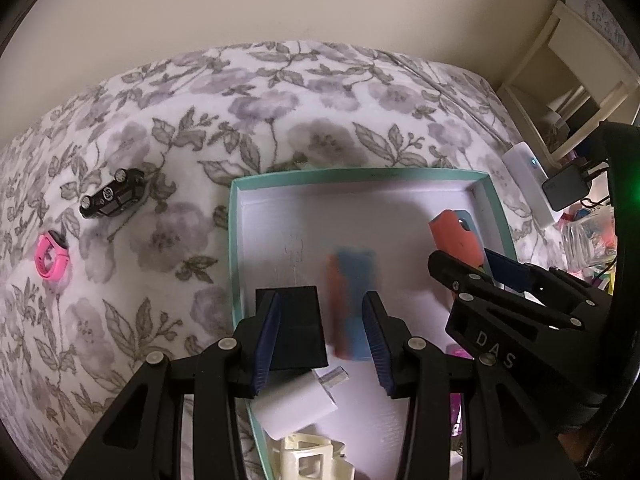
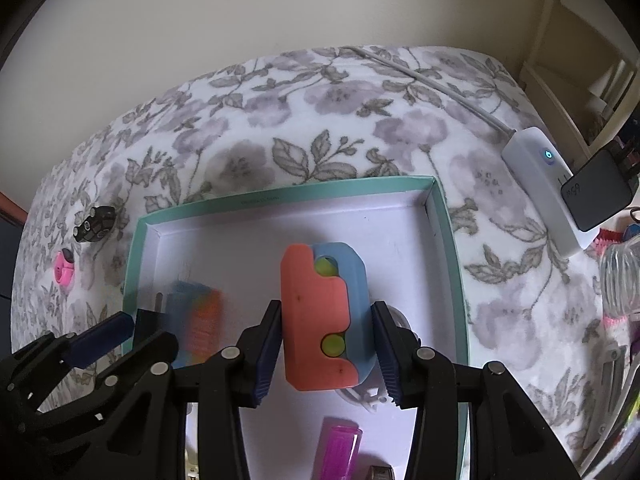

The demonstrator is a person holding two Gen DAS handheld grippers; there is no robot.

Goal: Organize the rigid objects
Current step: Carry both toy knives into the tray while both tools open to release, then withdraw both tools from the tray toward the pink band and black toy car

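Observation:
A teal-rimmed white box lies on the flowered bedspread. My left gripper is open above it; a blurred blue-and-orange block is between and below its fingers, beside a black block. My right gripper is shut on a coral-and-blue block with green dots, held over the box; it also shows in the left wrist view. A black toy car and a pink band lie on the bedspread left of the box.
In the box are a white charger, a cream plastic piece and a magenta piece. A white power strip with a black adapter lies at right, near cream shelves.

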